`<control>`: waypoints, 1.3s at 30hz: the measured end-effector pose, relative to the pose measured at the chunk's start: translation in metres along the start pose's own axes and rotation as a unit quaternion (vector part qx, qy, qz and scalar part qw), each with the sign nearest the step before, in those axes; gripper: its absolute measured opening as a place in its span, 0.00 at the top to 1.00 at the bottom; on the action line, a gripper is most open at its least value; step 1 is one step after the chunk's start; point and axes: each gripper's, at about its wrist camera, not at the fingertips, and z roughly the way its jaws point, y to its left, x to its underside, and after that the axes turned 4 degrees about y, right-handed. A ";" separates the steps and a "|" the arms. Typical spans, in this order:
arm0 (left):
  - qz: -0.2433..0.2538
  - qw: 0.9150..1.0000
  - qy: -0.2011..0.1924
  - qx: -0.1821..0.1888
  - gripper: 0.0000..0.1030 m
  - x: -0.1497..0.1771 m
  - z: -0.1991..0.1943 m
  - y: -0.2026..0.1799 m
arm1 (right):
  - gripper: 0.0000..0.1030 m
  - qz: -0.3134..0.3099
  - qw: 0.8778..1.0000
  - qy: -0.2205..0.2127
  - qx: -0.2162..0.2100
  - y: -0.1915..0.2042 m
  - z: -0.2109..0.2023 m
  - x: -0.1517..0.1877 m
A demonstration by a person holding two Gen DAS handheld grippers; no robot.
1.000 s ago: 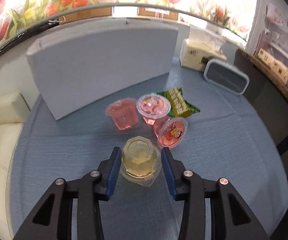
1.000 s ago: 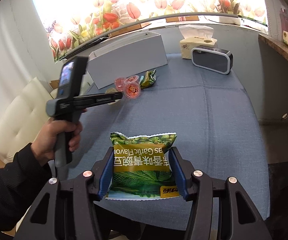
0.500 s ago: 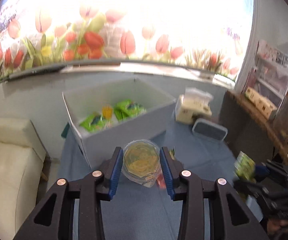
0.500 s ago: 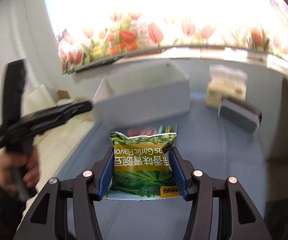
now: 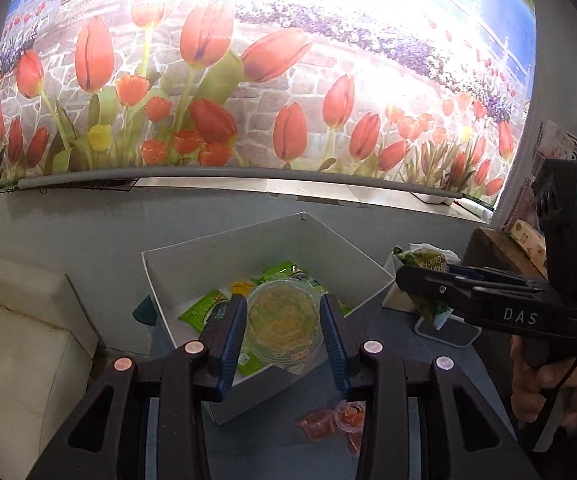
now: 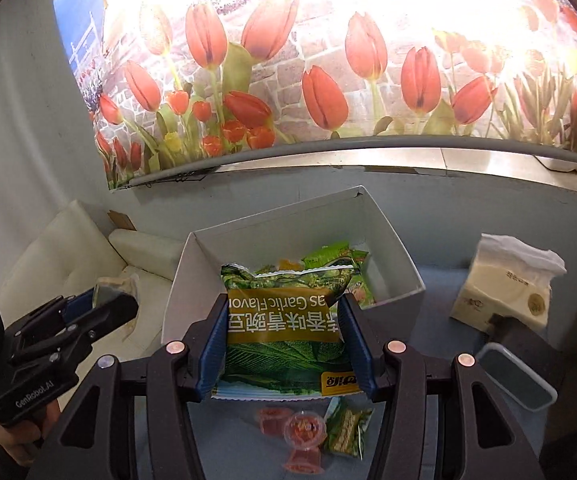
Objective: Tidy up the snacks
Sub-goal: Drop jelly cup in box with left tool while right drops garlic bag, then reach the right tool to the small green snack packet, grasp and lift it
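Both snacks poised above the white box (image 5: 192, 276)

Left gripper (image 5: 282, 330) clamps the yellow jelly cup (image 5: 284, 326); right gripper (image 6: 282, 344) clamps the green pea packet (image 6: 284, 328); release only once well inside the walls.

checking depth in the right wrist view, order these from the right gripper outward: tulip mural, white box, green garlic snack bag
1. green garlic snack bag, between the right gripper fingers
2. white box, just beyond, centre
3. tulip mural, back wall, top

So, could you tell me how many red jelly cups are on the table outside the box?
3 red jelly cups, clustered before the white box: one on the left, one in the middle, one nearest the camera. More may be hidden.
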 end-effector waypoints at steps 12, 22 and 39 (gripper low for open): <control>0.012 0.999 0.042 -0.002 0.55 -0.011 0.070 0.029 | 0.43 0.021 0.998 0.047 0.021 -0.016 0.099 -0.052; 0.042 0.998 0.047 -0.011 0.00 0.003 0.071 0.027 | 0.15 0.035 0.997 0.057 0.027 -0.023 0.099 -0.047; 0.056 0.998 0.039 0.000 0.00 0.081 0.001 -0.009 | 0.17 0.056 0.993 0.077 0.076 -0.069 0.049 0.093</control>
